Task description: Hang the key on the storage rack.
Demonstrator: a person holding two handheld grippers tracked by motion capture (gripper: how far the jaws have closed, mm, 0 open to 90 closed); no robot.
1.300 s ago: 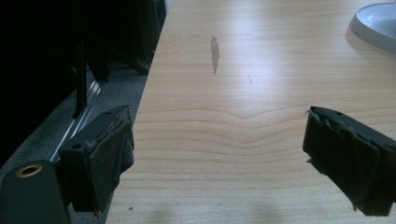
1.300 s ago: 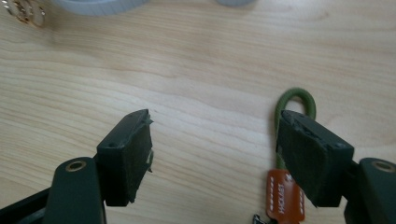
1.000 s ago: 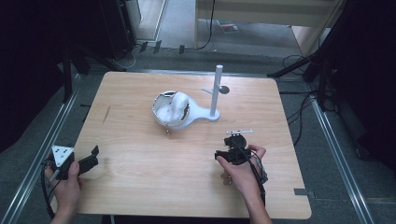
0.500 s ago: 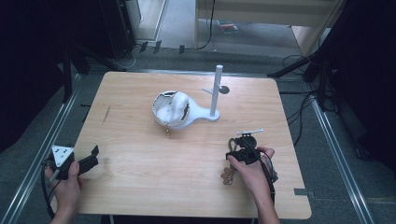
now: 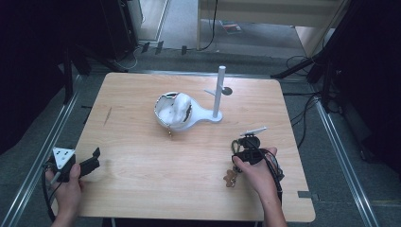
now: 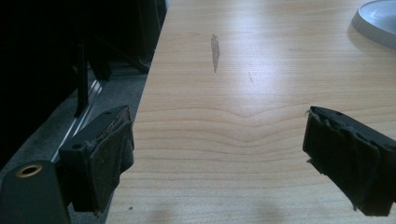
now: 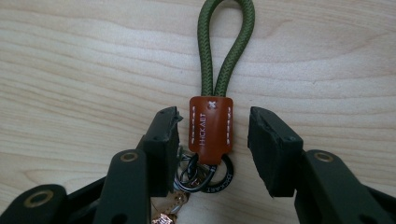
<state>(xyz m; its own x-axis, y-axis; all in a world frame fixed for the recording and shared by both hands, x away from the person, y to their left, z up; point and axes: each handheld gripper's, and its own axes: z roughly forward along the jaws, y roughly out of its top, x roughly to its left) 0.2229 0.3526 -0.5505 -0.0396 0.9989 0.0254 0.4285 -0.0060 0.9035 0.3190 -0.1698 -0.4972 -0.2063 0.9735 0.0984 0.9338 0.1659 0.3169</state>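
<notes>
White stand w/ upright post & small side pegs is standing far-centre on the wooden table. Just left of it, touching its base, a white bowl-like dish is sitting w/ pale stuff inside, contents too unclear to tell. Dark streak is showing on the tabletop's left. Cables are lying on the grey floor, right of the table.

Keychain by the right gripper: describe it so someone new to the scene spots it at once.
On the wooden table, go to the near right part, where the right gripper points down. The keychain lies flat between its open jaws, which have just been closing. It alone has an olive-green cord loop in a brown stitched leather tab, with dark rings below.
</notes>
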